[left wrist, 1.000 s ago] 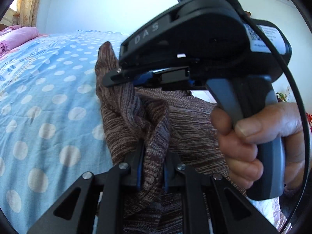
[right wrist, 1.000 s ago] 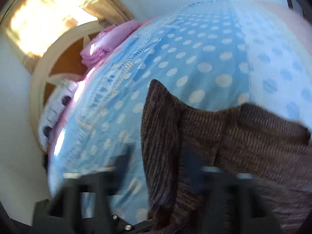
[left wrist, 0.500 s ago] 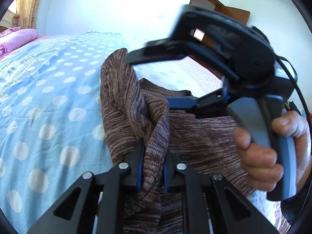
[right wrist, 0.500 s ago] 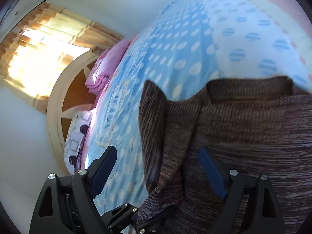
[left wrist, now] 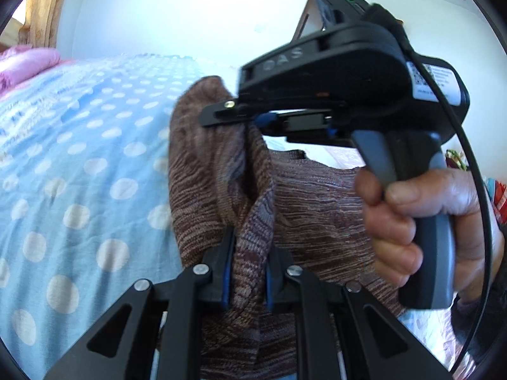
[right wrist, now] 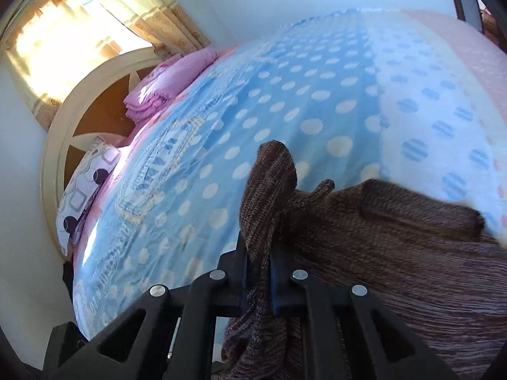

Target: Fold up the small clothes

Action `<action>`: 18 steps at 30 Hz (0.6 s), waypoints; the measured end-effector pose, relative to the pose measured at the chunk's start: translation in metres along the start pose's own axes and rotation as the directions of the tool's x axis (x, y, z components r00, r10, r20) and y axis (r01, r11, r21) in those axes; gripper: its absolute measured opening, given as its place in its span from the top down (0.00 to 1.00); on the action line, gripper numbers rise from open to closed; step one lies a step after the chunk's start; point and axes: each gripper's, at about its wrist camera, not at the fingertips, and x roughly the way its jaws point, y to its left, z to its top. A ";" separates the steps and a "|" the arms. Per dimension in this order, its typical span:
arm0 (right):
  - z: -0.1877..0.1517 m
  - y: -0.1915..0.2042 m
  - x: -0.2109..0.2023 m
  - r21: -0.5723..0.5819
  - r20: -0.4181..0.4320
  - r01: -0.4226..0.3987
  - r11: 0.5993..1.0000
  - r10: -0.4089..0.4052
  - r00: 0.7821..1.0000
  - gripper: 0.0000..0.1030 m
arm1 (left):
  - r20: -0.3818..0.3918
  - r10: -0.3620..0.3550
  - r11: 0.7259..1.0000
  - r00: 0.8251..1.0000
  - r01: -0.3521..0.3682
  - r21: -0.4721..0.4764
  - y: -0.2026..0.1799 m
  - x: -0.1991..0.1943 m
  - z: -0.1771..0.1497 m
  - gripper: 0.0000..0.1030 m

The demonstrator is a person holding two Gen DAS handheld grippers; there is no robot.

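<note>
A brown knit garment [left wrist: 310,209] lies partly on the blue dotted bedspread [left wrist: 79,158], with one edge lifted into an upright fold. My left gripper [left wrist: 248,253] is shut on the lower part of that fold, cloth bunched between its blue pads. My right gripper [left wrist: 250,120], held by a person's hand [left wrist: 412,221], is shut on the same fold higher up. In the right wrist view the right gripper [right wrist: 258,259] pinches a strip of the garment [right wrist: 396,253], whose tip stands up above the jaws over the bedspread [right wrist: 285,95].
A folded pink blanket [right wrist: 171,79] and a patterned pillow [right wrist: 85,183] lie by the round headboard [right wrist: 104,101] at the far end of the bed. Curtains [right wrist: 95,15] hang behind them. A brown door [left wrist: 309,15] stands beyond the bed.
The right gripper opened wide half a second ago, then shut again on the raised fold, a little farther along it. The left gripper kept its grip and did not move.
</note>
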 end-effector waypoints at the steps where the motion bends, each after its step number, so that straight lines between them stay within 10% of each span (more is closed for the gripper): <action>1: 0.001 -0.002 -0.008 -0.003 0.015 0.005 1.000 -0.005 1.000 0.90 | 0.012 0.000 1.000 1.000 0.000 0.026 -0.006 -0.005 0.001 0.86; 18: -0.020 -0.102 -0.160 -0.016 0.091 0.203 0.979 -0.201 0.975 0.90 | -0.045 -0.169 0.954 0.985 0.175 0.242 -0.168 0.019 0.007 0.87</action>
